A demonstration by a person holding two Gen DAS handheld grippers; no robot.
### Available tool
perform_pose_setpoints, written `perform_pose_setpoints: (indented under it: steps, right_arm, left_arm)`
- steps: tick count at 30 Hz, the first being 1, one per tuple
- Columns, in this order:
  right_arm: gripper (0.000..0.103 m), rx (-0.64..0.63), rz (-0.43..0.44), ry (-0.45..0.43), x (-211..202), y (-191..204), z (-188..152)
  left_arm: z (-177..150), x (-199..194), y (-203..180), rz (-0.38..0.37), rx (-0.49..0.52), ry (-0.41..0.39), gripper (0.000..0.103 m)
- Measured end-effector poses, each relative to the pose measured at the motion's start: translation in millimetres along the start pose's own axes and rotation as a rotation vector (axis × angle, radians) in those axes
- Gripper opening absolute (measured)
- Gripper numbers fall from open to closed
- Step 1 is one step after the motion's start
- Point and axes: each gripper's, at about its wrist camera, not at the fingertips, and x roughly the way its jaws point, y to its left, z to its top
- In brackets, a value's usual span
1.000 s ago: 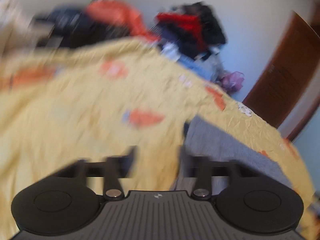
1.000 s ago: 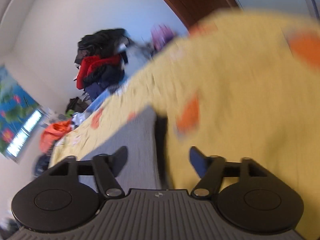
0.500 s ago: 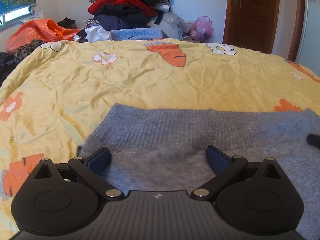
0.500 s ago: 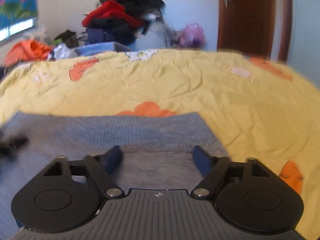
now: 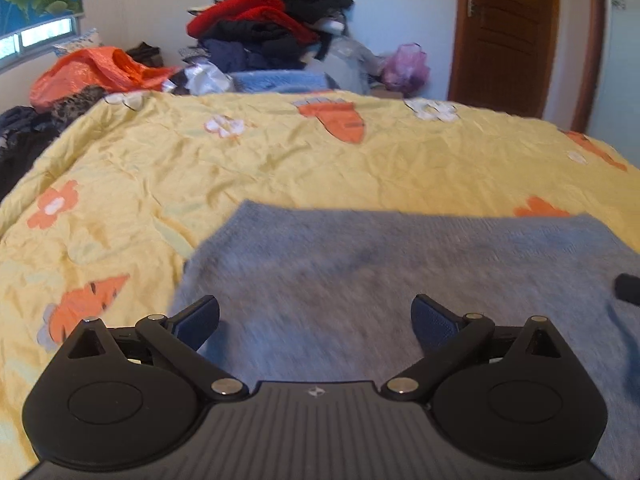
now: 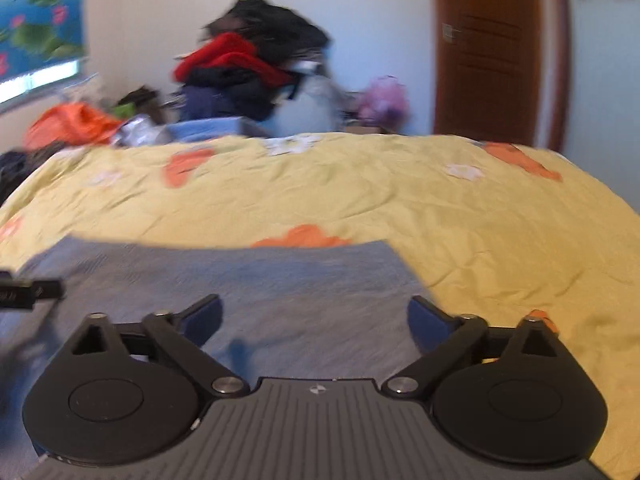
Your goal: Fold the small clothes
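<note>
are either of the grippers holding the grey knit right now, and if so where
Nothing is held. The left gripper and right gripper both have their jaws spread wide above the grey knit garment, which lies flat on the yellow bedspread.

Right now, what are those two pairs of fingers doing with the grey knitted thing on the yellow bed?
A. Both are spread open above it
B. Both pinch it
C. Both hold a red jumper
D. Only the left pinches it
A: the left gripper and right gripper both have their fingers spread wide, nothing between them, over the grey knit lying flat.
</note>
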Motion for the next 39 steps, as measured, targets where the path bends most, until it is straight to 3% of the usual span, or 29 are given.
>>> perform_pose_setpoints:
  steps: [3,7,12,14,15,19,23,25,27,29,32,34,36,39]
  right_arm:
    - [0.100,-0.072,-0.033,0.073,13,6,-15]
    - [0.103,-0.001,0.018,0.092,15,-12,-16]
    - [0.102,-0.020,0.005,0.089,12,-5,-17]
    - [0.096,-0.039,-0.041,0.074,1,7,-12]
    - [0.094,-0.036,-0.032,0.056,-6,14,-8]
    - [0.098,-0.069,0.144,0.034,-13,56,7]
    - [0.098,-0.134,0.160,0.076,19,88,15]
    - [0.101,-0.138,0.155,0.143,41,89,10]
    - [0.103,-0.107,0.202,0.101,43,77,4]
    - [0.103,-0.126,0.212,0.130,41,77,7]
    - [0.097,-0.088,0.221,0.196,37,74,25]
    - [0.093,-0.013,0.280,0.130,27,71,40]
    - [0.096,0.026,0.364,0.074,24,80,55]
    - [0.097,-0.050,0.408,0.096,46,123,69]
  left_arm:
    - [-14,9,2,-0.015,0.007,0.010,0.103]
    - [-22,10,8,-0.040,0.005,-0.029,0.103]
    - [-21,10,8,-0.040,0.002,-0.028,0.103]
    - [-21,10,8,-0.040,-0.002,-0.030,0.103]
    - [-21,10,8,-0.040,-0.004,-0.031,0.103]
    - [-21,10,8,-0.039,-0.005,-0.032,0.103]
    - [-22,10,7,-0.041,-0.008,-0.034,0.103]
    - [-23,10,8,-0.044,-0.012,-0.035,0.103]
    - [-23,10,8,-0.045,-0.013,-0.035,0.103]
    - [-23,9,8,-0.045,-0.014,-0.036,0.103]
    - [-29,-12,8,0.032,-0.018,-0.079,0.103]
    - [-43,-43,13,0.033,-0.063,-0.136,0.103]
    - [-61,-73,25,-0.004,-0.158,-0.166,0.103]
    - [-89,-99,43,-0.015,-0.324,-0.134,0.103]
